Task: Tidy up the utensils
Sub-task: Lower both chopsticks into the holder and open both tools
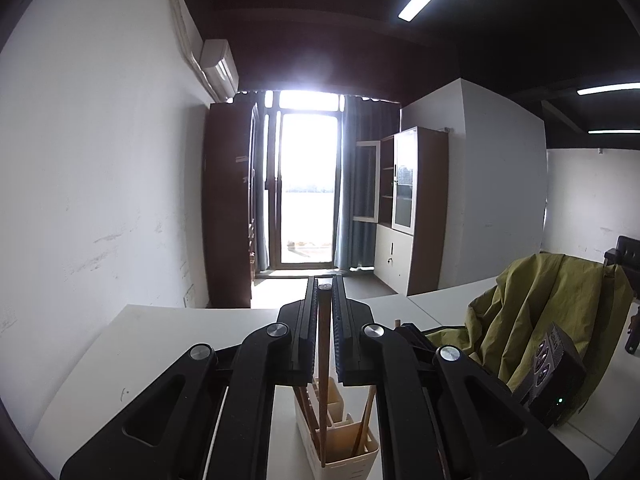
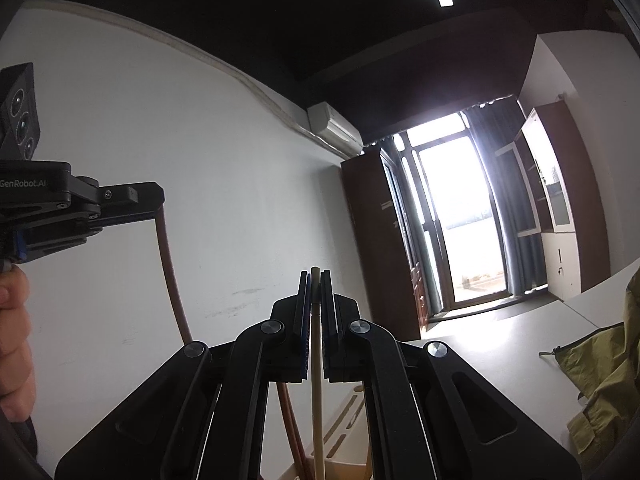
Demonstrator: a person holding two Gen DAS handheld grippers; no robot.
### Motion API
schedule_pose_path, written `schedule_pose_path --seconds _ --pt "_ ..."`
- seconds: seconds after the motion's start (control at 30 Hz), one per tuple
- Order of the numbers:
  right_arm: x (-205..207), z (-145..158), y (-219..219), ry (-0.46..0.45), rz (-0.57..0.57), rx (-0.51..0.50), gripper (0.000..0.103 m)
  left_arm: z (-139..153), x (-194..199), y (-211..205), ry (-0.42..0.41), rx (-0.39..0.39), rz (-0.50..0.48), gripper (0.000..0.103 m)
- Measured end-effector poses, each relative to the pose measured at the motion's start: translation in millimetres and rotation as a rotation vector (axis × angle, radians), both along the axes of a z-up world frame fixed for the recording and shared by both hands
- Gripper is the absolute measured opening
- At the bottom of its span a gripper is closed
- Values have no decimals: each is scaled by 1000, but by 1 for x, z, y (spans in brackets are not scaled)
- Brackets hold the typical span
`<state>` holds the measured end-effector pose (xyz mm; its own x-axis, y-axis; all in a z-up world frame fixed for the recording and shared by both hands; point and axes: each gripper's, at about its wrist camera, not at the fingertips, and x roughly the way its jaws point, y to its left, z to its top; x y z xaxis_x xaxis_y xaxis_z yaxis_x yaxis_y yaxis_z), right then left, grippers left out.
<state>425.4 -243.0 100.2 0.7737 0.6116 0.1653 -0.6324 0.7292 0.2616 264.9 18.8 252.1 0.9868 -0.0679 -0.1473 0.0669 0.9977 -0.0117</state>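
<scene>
Both claws clamp upright chopsticks: left gripper (image 1: 324,300) a brown chopstick (image 1: 322,360), right gripper (image 2: 315,296) a pale chopstick (image 2: 316,380); next, lower each into the near utensil holder (image 1: 360,460).

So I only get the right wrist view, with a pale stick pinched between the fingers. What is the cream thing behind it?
Observer: Behind the pale chopstick that the right gripper holds, the left wrist view shows a cream utensil holder. It is split into compartments and stands on the white table.
Operator: And the brown stick in the other gripper, where does it end?
Observer: The left gripper is shut on that brown chopstick, and its lower end reaches down into the holder.
Operator: Is anything else in there?
Observer: Another brown stick leans in the right-hand compartment.
</scene>
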Motion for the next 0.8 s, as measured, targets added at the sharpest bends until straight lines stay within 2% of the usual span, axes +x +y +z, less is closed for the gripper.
schedule_pose_path --seconds 0.17,0.4,0.6,0.8 --pt "7 1 -1 -45 -10 47 5 3 5 -3 -29 21 3 6" --pt "20 -12 -5 -86 -22 109 5 -9 21 0 -5 15 3 6" --pt "23 -26 1 -123 -30 98 5 -29 36 3 43 9 0 6" --pt "24 -37 3 -109 -27 97 5 -45 41 6 68 -8 -4 6"
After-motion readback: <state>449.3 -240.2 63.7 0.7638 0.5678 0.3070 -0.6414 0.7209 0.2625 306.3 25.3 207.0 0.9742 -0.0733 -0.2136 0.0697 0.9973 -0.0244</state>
